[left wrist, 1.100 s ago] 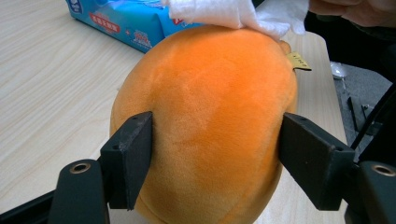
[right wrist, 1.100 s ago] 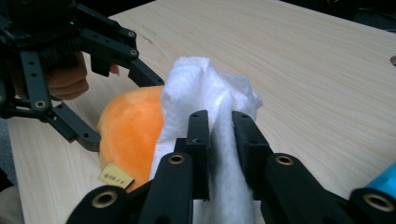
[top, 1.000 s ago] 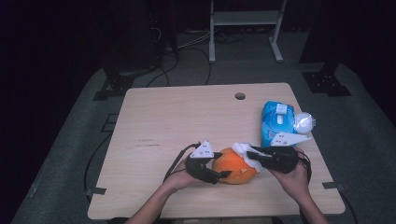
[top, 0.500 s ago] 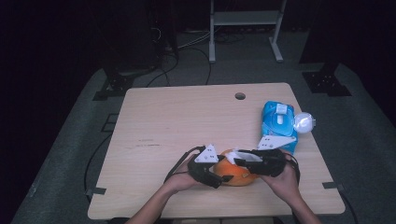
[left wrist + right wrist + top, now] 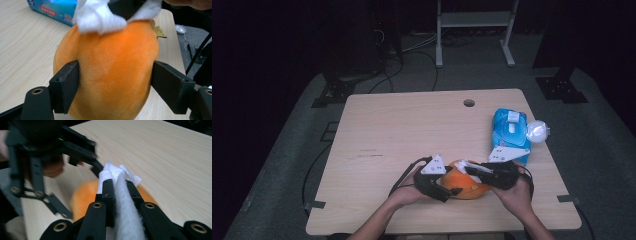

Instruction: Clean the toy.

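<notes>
A wooden table [image 5: 412,130] spans the middle of the high view. A blue tissue pack [image 5: 510,131] lies at right. Low centre sits an orange plush toy [image 5: 468,184], clamped between the left gripper [image 5: 452,191]'s jaws. The right gripper [image 5: 469,169], jaws just closing, pinches a white tissue [image 5: 117,176] on the toy's top.

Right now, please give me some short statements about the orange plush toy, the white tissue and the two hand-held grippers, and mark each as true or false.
1. The left hand-held gripper clamps the orange plush toy from both sides. True.
2. The right hand-held gripper is open, with nothing between its jaws. False: it is shut on a white tissue.
3. The tissue lies on top of the toy. True.
4. The blue tissue pack lies at the table's left edge. False: it lies near the right edge.
</notes>
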`<state>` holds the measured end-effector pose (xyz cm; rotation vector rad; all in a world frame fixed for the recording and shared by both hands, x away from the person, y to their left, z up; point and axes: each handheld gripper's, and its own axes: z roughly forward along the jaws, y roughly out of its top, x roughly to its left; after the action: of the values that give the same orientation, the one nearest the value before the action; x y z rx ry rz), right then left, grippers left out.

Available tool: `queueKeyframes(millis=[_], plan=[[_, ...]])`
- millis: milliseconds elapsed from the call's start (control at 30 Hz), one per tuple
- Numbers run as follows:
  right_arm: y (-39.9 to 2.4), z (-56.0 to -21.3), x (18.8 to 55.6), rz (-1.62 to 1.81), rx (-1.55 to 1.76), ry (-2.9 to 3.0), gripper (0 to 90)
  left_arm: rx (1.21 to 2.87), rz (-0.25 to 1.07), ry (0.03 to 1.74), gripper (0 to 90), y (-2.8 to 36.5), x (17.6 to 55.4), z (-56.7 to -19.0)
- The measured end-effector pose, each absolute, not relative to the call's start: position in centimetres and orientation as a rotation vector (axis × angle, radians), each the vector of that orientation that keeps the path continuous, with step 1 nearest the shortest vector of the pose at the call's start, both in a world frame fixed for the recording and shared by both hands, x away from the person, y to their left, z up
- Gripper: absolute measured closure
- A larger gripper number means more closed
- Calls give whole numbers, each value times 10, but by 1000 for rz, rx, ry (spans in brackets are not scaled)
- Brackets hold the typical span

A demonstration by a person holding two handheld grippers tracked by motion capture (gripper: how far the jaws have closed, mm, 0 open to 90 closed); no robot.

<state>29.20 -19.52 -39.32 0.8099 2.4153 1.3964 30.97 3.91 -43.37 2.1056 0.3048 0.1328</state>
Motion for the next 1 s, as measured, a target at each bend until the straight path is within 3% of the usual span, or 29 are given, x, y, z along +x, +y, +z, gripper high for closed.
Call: queueKeyframes(millis=[200,467,633,800,867,1000], plan=[[-169,-395,285,1326,676,2474,804,2118,157,293,260,38,308,-434],[-213,-395,292,1370,827,2416,805,2101,125,319,270,45,313,-437],[-212,-402,295,1453,836,2450,806,2011,135,292,114,40,314,-425],[-198,-401,292,1428,775,2467,806,2028,131,314,168,39,317,-434],[-203,-401,295,1430,789,2462,806,2033,127,337,221,41,319,-434],[-222,-401,299,1424,861,2427,806,2032,122,382,238,44,322,-435]])
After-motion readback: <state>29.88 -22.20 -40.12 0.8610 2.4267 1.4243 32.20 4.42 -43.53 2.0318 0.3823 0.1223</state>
